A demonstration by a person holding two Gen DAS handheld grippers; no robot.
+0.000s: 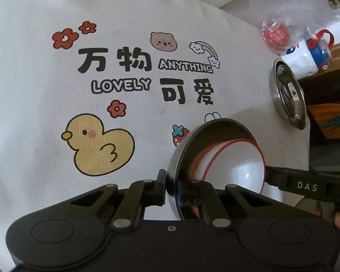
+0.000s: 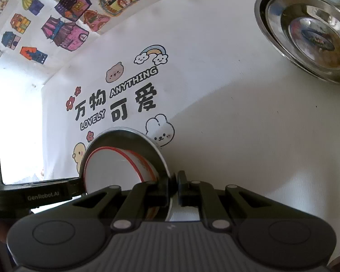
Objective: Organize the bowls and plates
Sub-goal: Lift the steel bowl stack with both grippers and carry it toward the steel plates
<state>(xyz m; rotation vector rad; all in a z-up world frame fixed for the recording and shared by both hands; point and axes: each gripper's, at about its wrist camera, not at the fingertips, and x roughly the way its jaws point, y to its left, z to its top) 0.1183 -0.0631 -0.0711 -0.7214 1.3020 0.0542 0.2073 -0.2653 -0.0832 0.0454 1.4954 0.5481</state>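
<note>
A steel bowl (image 1: 181,158) holds two nested white bowls with red rims (image 1: 238,158). My left gripper (image 1: 171,185) is shut on the steel bowl's near rim. My right gripper (image 2: 175,184) is shut on the opposite rim of the same steel bowl (image 2: 124,138), with the white bowls (image 2: 115,172) inside. The right gripper's arm also shows in the left wrist view (image 1: 306,184), the left gripper's arm in the right wrist view (image 2: 34,195). Stacked steel plates (image 2: 306,36) lie on the white printed tablecloth (image 2: 238,124) at the far right; they also show in the left wrist view (image 1: 287,93).
A red item in a clear bag (image 1: 276,36) and a white and blue toy (image 1: 306,54) lie behind the plates. The table's right edge (image 1: 310,124) drops off by the plates. A cloth with house drawings (image 2: 63,18) hangs at the back.
</note>
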